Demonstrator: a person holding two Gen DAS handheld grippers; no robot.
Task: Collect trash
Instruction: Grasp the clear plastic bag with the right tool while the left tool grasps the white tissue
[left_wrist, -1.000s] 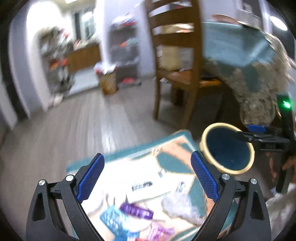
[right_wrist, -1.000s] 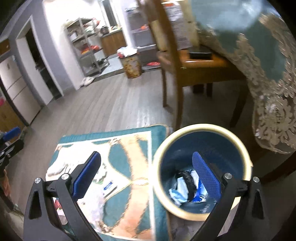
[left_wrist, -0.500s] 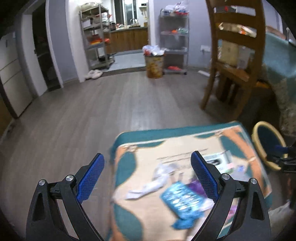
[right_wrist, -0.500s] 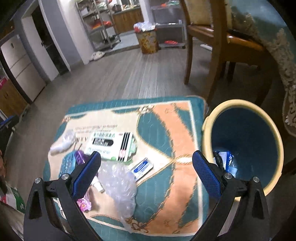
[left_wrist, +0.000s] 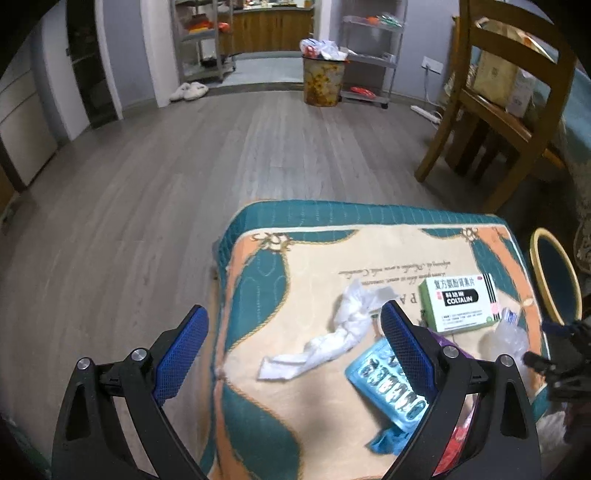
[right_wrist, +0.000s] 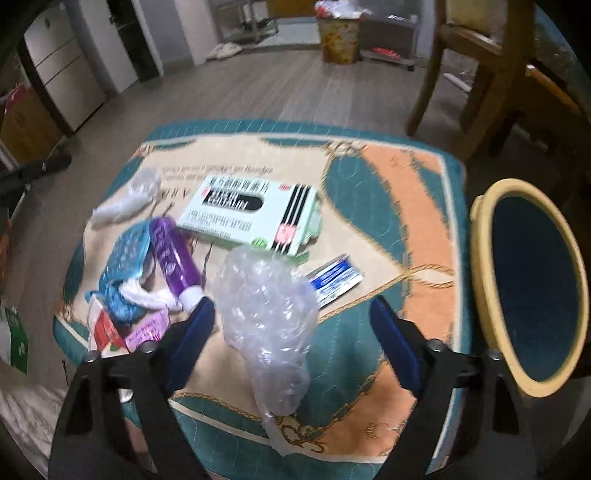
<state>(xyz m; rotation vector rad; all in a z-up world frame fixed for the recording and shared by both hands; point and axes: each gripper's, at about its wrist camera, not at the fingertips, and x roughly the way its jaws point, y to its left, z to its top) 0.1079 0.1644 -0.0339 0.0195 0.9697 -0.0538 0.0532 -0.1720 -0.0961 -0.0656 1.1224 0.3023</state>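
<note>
Trash lies on a teal and orange cushion (left_wrist: 295, 258) (right_wrist: 406, 221): a twisted white tissue (left_wrist: 332, 339) (right_wrist: 125, 203), a green-white medicine box (left_wrist: 460, 306) (right_wrist: 251, 210), a blue blister pack (left_wrist: 384, 384) (right_wrist: 125, 254), a purple tube (right_wrist: 173, 262), a clear plastic bag (right_wrist: 266, 314) (left_wrist: 509, 339) and a small blue packet (right_wrist: 332, 280). My left gripper (left_wrist: 295, 350) is open above the tissue. My right gripper (right_wrist: 291, 339) is open, with the plastic bag between its fingers. The yellow-rimmed blue trash bin (right_wrist: 532, 280) (left_wrist: 554, 277) stands to the right of the cushion.
A wooden chair (left_wrist: 498, 110) (right_wrist: 480, 74) and a table with a lace-edged cloth stand behind the bin. Grey wood floor stretches to the left. A full patterned waste bin (left_wrist: 321, 77) and metal shelves stand far back. Pink and red wrappers (right_wrist: 140, 328) lie at the cushion's near-left corner.
Both grippers have swung left, away from the bin and over the cushion. The right one has come down close to the plastic bag. Both stay open.
</note>
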